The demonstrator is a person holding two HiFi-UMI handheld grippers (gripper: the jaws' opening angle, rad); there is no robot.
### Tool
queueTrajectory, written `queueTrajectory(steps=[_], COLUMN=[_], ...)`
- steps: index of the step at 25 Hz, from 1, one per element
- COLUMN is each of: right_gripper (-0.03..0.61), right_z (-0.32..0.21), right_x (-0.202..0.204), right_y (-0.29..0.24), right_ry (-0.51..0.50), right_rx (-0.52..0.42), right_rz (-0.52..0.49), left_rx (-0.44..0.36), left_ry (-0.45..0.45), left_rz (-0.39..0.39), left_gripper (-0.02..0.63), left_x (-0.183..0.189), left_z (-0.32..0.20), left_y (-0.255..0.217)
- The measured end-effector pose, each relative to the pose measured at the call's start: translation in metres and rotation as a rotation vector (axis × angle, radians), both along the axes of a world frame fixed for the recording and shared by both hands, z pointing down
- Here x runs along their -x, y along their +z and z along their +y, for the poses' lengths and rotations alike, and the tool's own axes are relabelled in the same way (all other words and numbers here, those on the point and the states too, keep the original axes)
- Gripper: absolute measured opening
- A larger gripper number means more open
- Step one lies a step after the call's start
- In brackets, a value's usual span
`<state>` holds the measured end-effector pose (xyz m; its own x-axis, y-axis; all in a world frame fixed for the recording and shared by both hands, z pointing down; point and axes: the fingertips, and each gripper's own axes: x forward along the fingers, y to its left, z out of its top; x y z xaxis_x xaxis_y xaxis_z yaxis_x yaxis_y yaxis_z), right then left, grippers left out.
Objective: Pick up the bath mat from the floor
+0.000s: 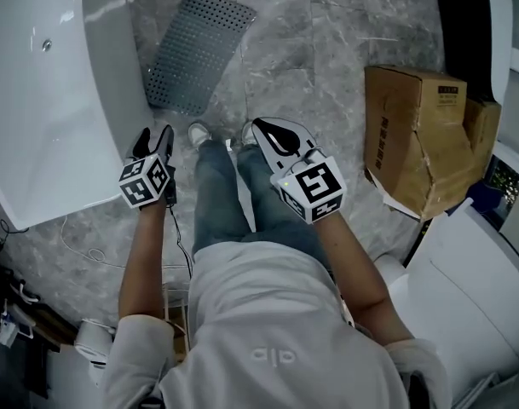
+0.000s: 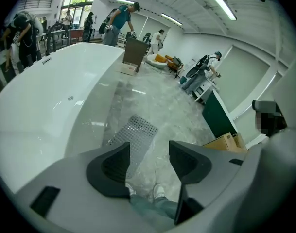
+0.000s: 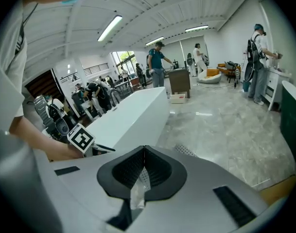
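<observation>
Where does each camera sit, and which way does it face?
Head view: on the person's head, steeply down at bath mat, bathtub; left gripper, right gripper, arms, legs show.
Left gripper view: along its open jaws toward the bath mat; shoes show.
Right gripper view: along closed jaws across the bathtub; left forearm shows.
All share bath mat and bathtub.

I hold both tools out ahead, angled downward: my left gripper (image 2: 148, 148) with jaws spread and nothing between them, my right gripper (image 3: 144, 152) with jaws pressed together.
</observation>
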<state>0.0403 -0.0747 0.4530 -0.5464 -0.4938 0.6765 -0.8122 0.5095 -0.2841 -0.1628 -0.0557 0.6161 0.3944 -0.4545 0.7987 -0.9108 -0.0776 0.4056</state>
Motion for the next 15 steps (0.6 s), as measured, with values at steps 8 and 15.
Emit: queueTrajectory(steps=[8, 15], right_gripper=[0.026, 0.027], right_z=[-0.009, -0.016], right_x=[0.012, 0.003], right_y=[0.056, 0.120], right_ry=[0.052, 0.124], right_rx=[0.058, 0.120], right_rz=[-0.031, -0.053], left_rx=[0.080, 0.126], left_ry=[0.014, 0.058], left_rz=[-0.076, -0.123], left_gripper=[0.275, 0.284], left_x=[0.011, 0.013], left_z=[-0.001, 0.009], left_y=[0.097, 0.185])
